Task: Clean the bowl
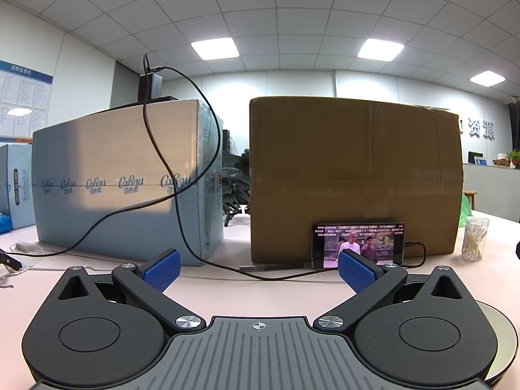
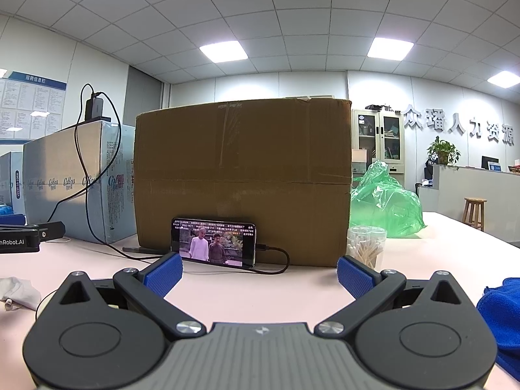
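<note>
My left gripper (image 1: 259, 268) stands open above the pink table (image 1: 260, 289), nothing between its blue pads. Under its right side, at the lower right edge of the left wrist view, a pale round rim (image 1: 507, 334) shows, likely the bowl, mostly hidden by the gripper body. My right gripper (image 2: 259, 273) is also open and empty. A blue cloth (image 2: 502, 318) lies on the table just to its right. A crumpled white tissue (image 2: 16, 292) lies to its left. The other gripper's black body (image 2: 19, 237) appears at the far left of the right wrist view.
A brown cardboard box (image 1: 354, 175) and a grey-blue carton (image 1: 120, 178) stand across the back. A phone (image 2: 213, 242) playing video leans on the brown box, cable attached. A clear jar of cotton swabs (image 2: 365, 247) and a green plastic bag (image 2: 383, 198) sit to the right.
</note>
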